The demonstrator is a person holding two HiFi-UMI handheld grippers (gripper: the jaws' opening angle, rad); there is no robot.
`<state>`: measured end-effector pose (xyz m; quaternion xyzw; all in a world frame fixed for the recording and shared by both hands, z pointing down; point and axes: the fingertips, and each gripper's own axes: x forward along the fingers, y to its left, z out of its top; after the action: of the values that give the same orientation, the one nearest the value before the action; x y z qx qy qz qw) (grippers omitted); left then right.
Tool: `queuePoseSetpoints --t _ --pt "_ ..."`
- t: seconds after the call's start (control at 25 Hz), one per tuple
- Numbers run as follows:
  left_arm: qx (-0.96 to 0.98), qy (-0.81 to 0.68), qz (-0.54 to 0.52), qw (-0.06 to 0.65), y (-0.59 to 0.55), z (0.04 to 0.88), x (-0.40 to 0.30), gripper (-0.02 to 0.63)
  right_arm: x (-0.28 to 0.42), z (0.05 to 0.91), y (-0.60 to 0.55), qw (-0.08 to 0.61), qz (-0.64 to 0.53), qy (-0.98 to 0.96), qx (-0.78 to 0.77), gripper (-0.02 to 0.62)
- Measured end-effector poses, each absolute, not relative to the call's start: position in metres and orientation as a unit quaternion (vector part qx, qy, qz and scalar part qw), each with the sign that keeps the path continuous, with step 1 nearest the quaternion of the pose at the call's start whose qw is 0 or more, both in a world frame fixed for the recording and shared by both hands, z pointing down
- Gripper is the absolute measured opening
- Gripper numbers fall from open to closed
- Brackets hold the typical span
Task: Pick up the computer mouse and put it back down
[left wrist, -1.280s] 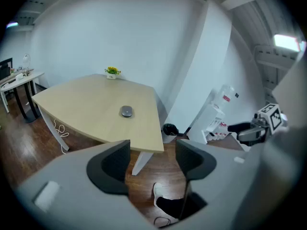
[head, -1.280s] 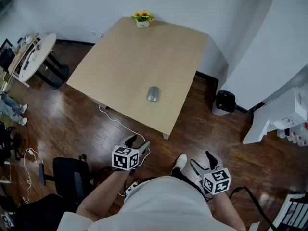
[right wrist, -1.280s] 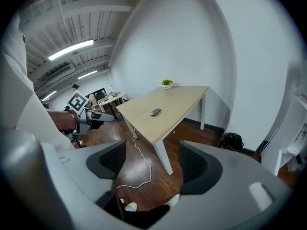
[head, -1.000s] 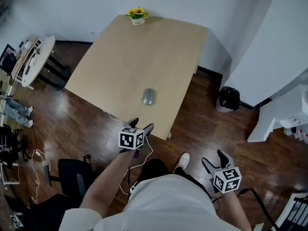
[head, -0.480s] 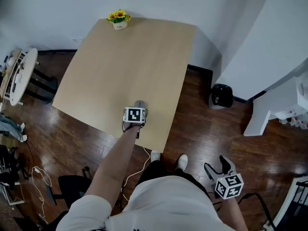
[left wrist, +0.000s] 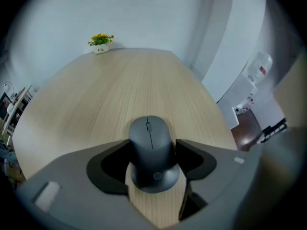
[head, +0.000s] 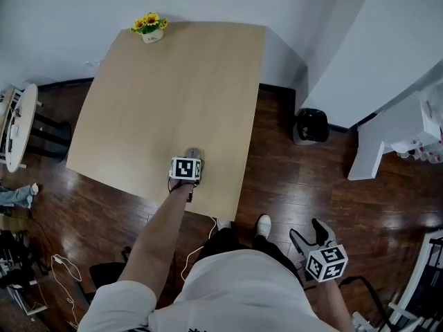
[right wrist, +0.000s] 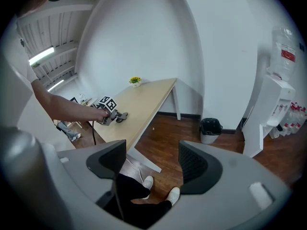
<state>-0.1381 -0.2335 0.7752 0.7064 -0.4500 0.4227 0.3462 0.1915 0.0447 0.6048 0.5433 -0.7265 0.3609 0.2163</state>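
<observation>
The grey computer mouse [left wrist: 149,134] lies on the light wooden table [head: 173,81] near its front edge. My left gripper [left wrist: 152,153] has a jaw pressed against each side of it, and it still rests on the wood [left wrist: 120,90]. In the head view only the mouse's front end [head: 194,153] shows beyond the marker cube of the left gripper [head: 188,160]. My right gripper [head: 309,234] hangs low beside the person's body over the floor, open and empty. The right gripper view shows the same right gripper [right wrist: 152,162] with nothing between its jaws.
A small pot of yellow flowers [head: 150,26] stands at the table's far corner. A black bin [head: 311,125] sits on the dark wood floor right of the table, with a white cabinet [head: 387,137] beyond it. A round white table [head: 10,126] is at the far left.
The left gripper reached forward from near the body onto the table and came round the mouse. The right gripper stayed low at the person's side.
</observation>
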Motion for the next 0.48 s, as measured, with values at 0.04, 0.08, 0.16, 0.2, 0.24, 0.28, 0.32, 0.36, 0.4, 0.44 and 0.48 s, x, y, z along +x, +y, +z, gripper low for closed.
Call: queuePoseSetpoints --t 0.04,0.08,0.16,0.2,0.24,0.28,0.32,0.36,0.4,0.44,0.48 --pt "0.707 -0.45 0.42 0.348 -0.231 0.775 -0.14 0.282 0.189 0.604 0.043 0.214 0.359 -0.728 0.542 0.347" --pt "0.709 -0.45 0.413 0.352 -0.229 0.772 -0.14 0.281 0.188 0.603 0.042 0.213 0.357 -0.731 0.542 0.347" --pt "0.72 -0.451 0.387 0.357 -0.225 0.758 -0.137 0.281 0.185 0.601 0.038 0.211 0.351 -0.736 0.539 0.347" --pt "0.729 -0.451 0.372 0.357 -0.222 0.747 -0.135 0.281 0.184 0.599 0.036 0.211 0.348 -0.739 0.538 0.347" --pt "0.738 -0.45 0.356 0.356 -0.217 0.735 -0.133 0.281 0.182 0.597 0.034 0.211 0.344 -0.742 0.536 0.347" --pt "0.747 -0.449 0.34 0.354 -0.213 0.721 -0.132 0.281 0.18 0.595 0.032 0.21 0.34 -0.745 0.534 0.347" --pt "0.755 -0.45 0.322 0.351 -0.209 0.706 -0.131 0.281 0.178 0.593 0.029 0.21 0.336 -0.75 0.531 0.347" --pt "0.764 -0.452 0.304 0.346 -0.204 0.689 -0.129 0.281 0.175 0.59 0.025 0.21 0.331 -0.754 0.527 0.347" --pt "0.773 -0.453 0.286 0.339 -0.2 0.673 -0.128 0.281 0.172 0.588 0.021 0.209 0.326 -0.76 0.523 0.347" --pt "0.783 -0.453 0.269 0.329 -0.195 0.656 -0.125 0.281 0.17 0.585 0.017 0.209 0.32 -0.765 0.518 0.347" --pt "0.792 -0.455 0.253 0.319 -0.19 0.638 -0.124 0.281 0.167 0.583 0.013 0.208 0.315 -0.77 0.514 0.347"
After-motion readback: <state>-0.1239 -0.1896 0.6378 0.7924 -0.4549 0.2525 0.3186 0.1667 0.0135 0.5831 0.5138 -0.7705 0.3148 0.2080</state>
